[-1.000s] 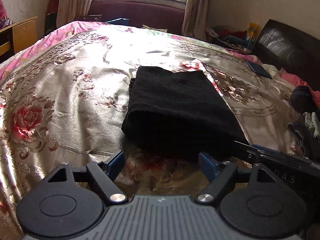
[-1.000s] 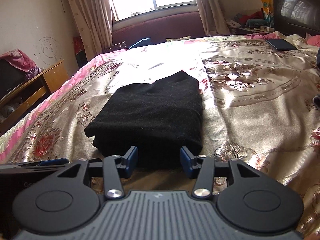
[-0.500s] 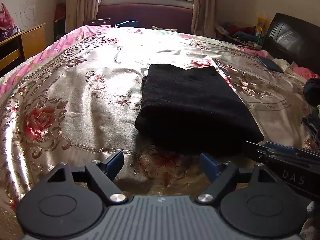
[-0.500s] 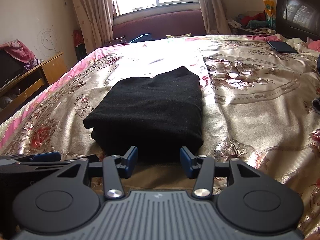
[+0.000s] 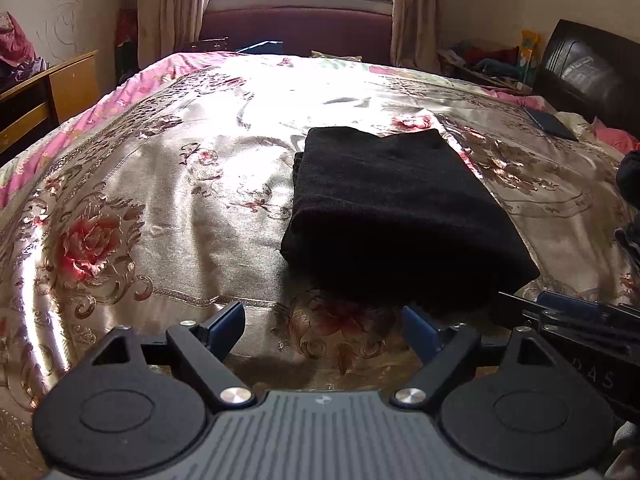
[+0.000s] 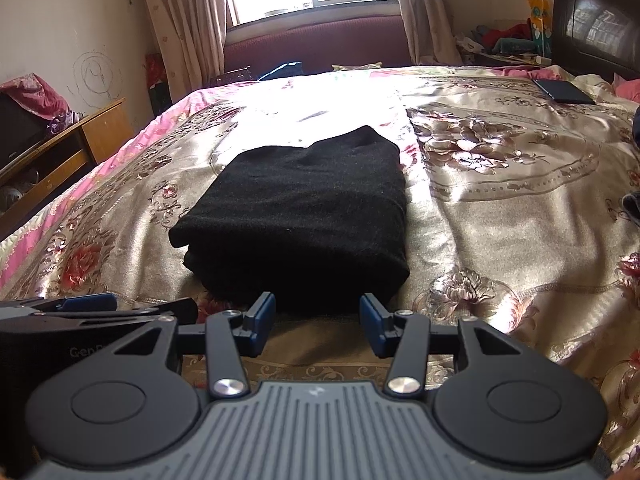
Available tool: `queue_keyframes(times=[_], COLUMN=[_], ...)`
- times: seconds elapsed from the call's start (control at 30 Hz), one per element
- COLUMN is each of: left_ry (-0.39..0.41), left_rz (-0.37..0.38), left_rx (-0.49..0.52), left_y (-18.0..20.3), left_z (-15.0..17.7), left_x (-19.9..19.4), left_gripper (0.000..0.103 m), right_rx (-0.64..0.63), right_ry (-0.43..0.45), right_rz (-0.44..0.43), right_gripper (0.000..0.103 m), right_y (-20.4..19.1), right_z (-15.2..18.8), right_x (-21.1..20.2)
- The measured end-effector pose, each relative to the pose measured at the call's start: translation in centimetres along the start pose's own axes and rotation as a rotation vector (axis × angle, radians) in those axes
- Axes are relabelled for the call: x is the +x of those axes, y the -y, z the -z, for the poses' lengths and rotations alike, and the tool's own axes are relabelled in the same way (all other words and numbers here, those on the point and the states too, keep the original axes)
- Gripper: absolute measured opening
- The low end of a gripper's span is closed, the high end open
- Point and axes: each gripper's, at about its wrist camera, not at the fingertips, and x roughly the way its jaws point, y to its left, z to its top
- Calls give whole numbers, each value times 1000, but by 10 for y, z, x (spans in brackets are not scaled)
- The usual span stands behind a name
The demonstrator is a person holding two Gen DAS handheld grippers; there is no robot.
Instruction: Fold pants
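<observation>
The black pants [image 5: 396,208] lie folded into a thick rectangle on the floral satin bedspread [image 5: 160,200]; they also show in the right wrist view [image 6: 304,216]. My left gripper [image 5: 324,328] is open and empty, just short of the fold's near left edge. My right gripper [image 6: 318,320] is open and empty, its blue fingertips [image 6: 262,314] right at the near edge of the pants. Each gripper shows at the edge of the other's view: the right one [image 5: 576,320] and the left one [image 6: 92,312].
A dark phone or tablet [image 6: 564,92] lies on the far right of the bed. A wooden desk [image 6: 60,152] stands left of the bed. Dark clothes [image 5: 630,184] sit at the right edge. A dark headboard [image 5: 588,68] and a window with curtains are beyond.
Both grippers have drawn back a little from the folded pants and tilted up. The pants have not moved.
</observation>
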Motion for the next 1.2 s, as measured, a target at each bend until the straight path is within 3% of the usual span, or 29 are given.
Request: queue_keyframes(times=[1.2], left_ry=[-22], left_rz=[1], left_rx=[-16], left_y=[-1], left_z=[-1], left_x=[4], left_gripper=[98], right_rx=[35], right_ry=[-36], right_rz=[6], right_gripper=[49], right_y=[5], right_z=[0], right_x=[8])
